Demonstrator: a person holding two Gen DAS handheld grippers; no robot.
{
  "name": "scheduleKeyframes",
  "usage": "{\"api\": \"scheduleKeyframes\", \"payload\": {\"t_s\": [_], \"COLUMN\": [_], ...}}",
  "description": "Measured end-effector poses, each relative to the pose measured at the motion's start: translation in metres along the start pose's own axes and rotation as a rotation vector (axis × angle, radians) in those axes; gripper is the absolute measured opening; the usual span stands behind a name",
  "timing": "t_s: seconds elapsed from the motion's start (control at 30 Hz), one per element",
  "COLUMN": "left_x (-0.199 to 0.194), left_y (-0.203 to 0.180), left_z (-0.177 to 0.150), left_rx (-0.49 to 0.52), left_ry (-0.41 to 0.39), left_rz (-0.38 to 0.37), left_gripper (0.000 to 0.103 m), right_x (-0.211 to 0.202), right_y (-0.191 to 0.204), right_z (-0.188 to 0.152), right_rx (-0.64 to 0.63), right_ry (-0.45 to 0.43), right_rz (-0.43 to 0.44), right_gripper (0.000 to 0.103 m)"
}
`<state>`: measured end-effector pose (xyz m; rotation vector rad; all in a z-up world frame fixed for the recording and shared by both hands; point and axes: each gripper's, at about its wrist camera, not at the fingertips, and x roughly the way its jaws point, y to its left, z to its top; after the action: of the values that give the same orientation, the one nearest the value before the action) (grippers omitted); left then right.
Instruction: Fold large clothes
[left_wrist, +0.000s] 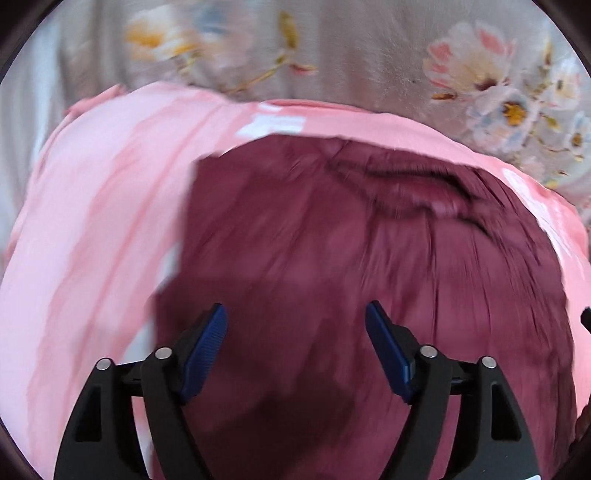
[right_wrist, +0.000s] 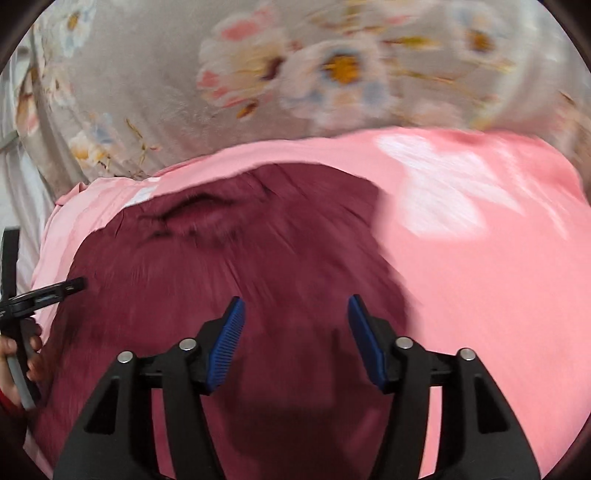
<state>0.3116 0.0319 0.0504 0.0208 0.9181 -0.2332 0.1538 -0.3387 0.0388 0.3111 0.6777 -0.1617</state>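
The left gripper (left_wrist: 295, 314) fills the bottom of the left wrist view, its blue pads (left_wrist: 205, 350) spread wide with nothing between them, above a dark red garment (left_wrist: 332, 240). The garment covers the centre and lower right of that frame, its neckline (left_wrist: 406, 184) toward the upper middle, and it lies on top of a pink cloth with white patches (left_wrist: 92, 203) that shows along the left and the top edge. Behind both, across the top of the frame, lies a grey bedspread printed with flowers (left_wrist: 369, 55).

In the right wrist view the right gripper (right_wrist: 295, 314) sits at the bottom centre, its fingers also apart and empty, over the same dark red garment (right_wrist: 221, 277), which fills the centre and lower left. The pink cloth (right_wrist: 480, 277) spreads over the right half. At the left edge a hand (right_wrist: 18, 354) holds the other gripper's handle. Both views are blurred.
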Motion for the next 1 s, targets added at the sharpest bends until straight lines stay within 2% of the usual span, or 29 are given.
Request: {"api": "scheduleKeyframes", "payload": {"t_s": [0.1,0.2,0.3,0.37,0.4,0.53,0.57,0.6,0.63,0.67,0.7,0.73,0.77,0.8,0.9,1.0], "left_x": [-0.044,-0.070,-0.084,-0.091,-0.096,-0.108,-0.109,-0.110,-0.110,-0.110,-0.111,-0.114,-0.114,-0.119,-0.148,-0.192], "left_y": [0.037,0.062,0.082,0.098,0.101,0.091,0.086,0.083,0.079,0.073,0.071,0.065,0.061,0.059,0.064,0.067], "left_z": [-0.053,-0.098,-0.129,-0.151,-0.159,-0.171,-0.174,-0.174,-0.175,-0.174,-0.175,-0.175,-0.173,-0.173,-0.175,-0.183], "left_rx": [-0.040,-0.091,-0.158,-0.228,-0.242,-0.230,-0.236,-0.242,-0.242,-0.235,-0.228,-0.210,-0.205,-0.201,-0.213,-0.184], "left_ry": [0.036,0.104,0.149,0.156,0.130,0.103,0.101,0.101,0.102,0.099,0.099,0.102,0.098,0.092,0.049,-0.001], "left_rz": [-0.020,-0.016,-0.032,-0.051,-0.068,-0.044,-0.065,-0.087,-0.099,-0.102,-0.103,-0.096,-0.094,-0.088,-0.128,-0.173], "left_gripper": [0.078,0.078,0.078,0.078,0.078,0.078,0.078,0.078,0.076,0.066,0.046,0.038,0.017,0.008,0.004,0.003], "right_x": [-0.054,-0.085,-0.101,-0.106,-0.110,-0.115,-0.114,-0.111,-0.110,-0.109,-0.108,-0.107,-0.110,-0.114,-0.151,-0.197], "right_y": [-0.041,-0.060,-0.069,-0.071,-0.068,-0.053,-0.050,-0.048,-0.047,-0.047,-0.047,-0.047,-0.048,-0.048,-0.035,-0.025], "right_z": [-0.057,-0.104,-0.137,-0.155,-0.163,-0.172,-0.172,-0.172,-0.171,-0.171,-0.171,-0.172,-0.172,-0.173,-0.172,-0.173], "right_rx": [0.094,0.149,0.203,0.238,0.241,0.226,0.233,0.249,0.263,0.274,0.289,0.311,0.334,0.345,0.284,0.217], "right_ry": [0.047,0.095,0.107,0.115,0.105,0.085,0.084,0.081,0.078,0.079,0.083,0.087,0.084,0.073,0.008,-0.064], "right_rz": [-0.019,-0.036,-0.029,-0.009,-0.005,0.016,0.028,0.053,0.062,0.068,0.075,0.087,0.112,0.125,0.137,0.157], "right_gripper": [0.064,0.065,0.069,0.069,0.070,0.073,0.073,0.072,0.065,0.059,0.043,0.017,0.014,0.007,0.004,0.004]}}
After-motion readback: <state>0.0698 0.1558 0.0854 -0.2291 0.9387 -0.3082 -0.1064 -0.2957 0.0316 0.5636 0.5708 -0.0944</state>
